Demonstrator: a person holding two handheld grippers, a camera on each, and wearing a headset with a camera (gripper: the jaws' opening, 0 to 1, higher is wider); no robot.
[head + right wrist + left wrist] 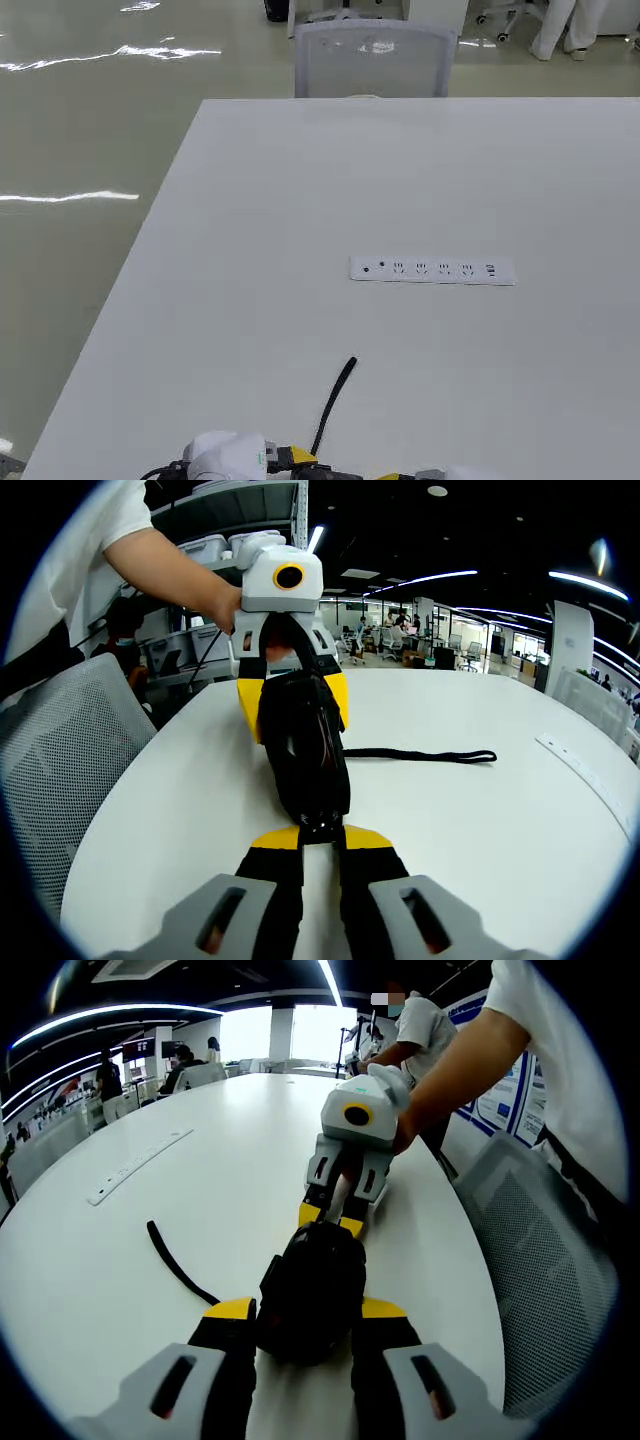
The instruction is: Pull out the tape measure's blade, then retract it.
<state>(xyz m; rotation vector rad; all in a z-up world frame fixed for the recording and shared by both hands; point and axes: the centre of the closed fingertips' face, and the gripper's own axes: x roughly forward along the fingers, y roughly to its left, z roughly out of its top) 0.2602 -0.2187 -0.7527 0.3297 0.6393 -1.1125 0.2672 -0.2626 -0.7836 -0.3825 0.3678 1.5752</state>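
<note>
A: Your left gripper (308, 1312) has its yellow-tipped jaws set around the black, rounded tape measure (312, 1278), one pad on each flank. The case is gripped and rests on the white table (230, 1150), close to your edge of it.

B: Your right gripper (320, 836) faces it head-on, jaws drawn narrow and pinched on the near end of the case. I judge that's where the blade tip sits, though the hook is too small to make out. No blade shows between the two grippers, so the pull looks not yet begun.

A: Make it a straight pull, then. Draw your right hand back along the line of the case mouth, low over the table. Let the left hold the case flat so it doesn't swivel.

B: Start slowly. If the pinch is only on the case lip it will slip off and nothing will come out, so re-seat on the tip before pulling harder.

A: The black wrist strap (333, 405) trails out across the table, with the white power strip (432, 270) well apart beyond it. Neither seems to lie in your pull line.

B: For the retract, ease the blade home under your right hand's control and don't let it snap in.
</note>
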